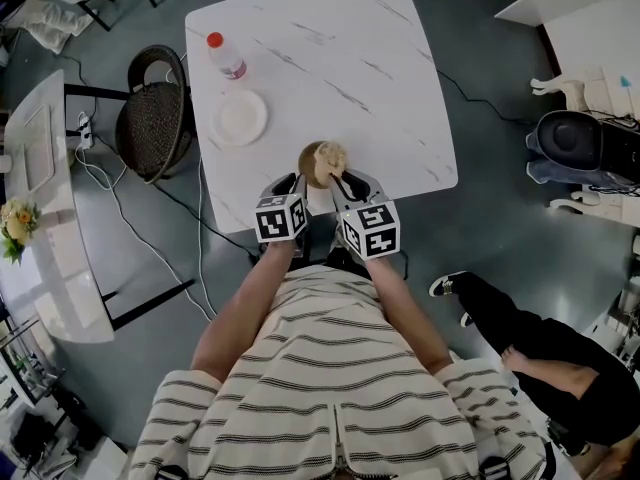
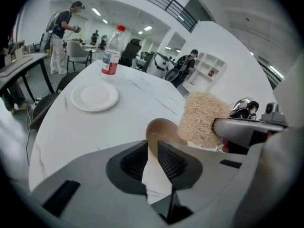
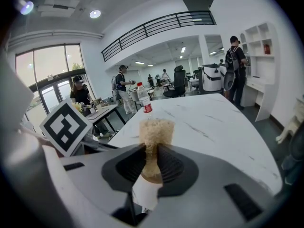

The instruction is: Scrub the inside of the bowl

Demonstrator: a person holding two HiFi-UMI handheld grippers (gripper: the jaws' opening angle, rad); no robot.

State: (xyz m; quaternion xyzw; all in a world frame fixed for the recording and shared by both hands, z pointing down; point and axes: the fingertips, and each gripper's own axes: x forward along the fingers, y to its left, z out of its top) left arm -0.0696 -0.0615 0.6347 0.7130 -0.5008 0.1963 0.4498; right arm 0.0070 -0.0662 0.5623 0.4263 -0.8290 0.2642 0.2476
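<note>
— At the table's (image 1: 380,88) near edge: which object?
— Bowl (image 1: 311,165), brown, its rim pinched between the left gripper's (image 1: 297,180) jaws.
— And over the bowl's right rim?
— Sponge (image 1: 331,156), clamped in the right gripper's (image 1: 345,180) jaws. Beyond the bowl, leftward: plate (image 1: 240,117), then bottle (image 1: 226,55).

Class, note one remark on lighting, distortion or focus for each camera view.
Head view: evenly lit, sharp, no glare on the table. Left gripper view: fisheye bending, black corners, sponge crisp. Right gripper view: same black corners, ceiling lights flare upper left.
</note>
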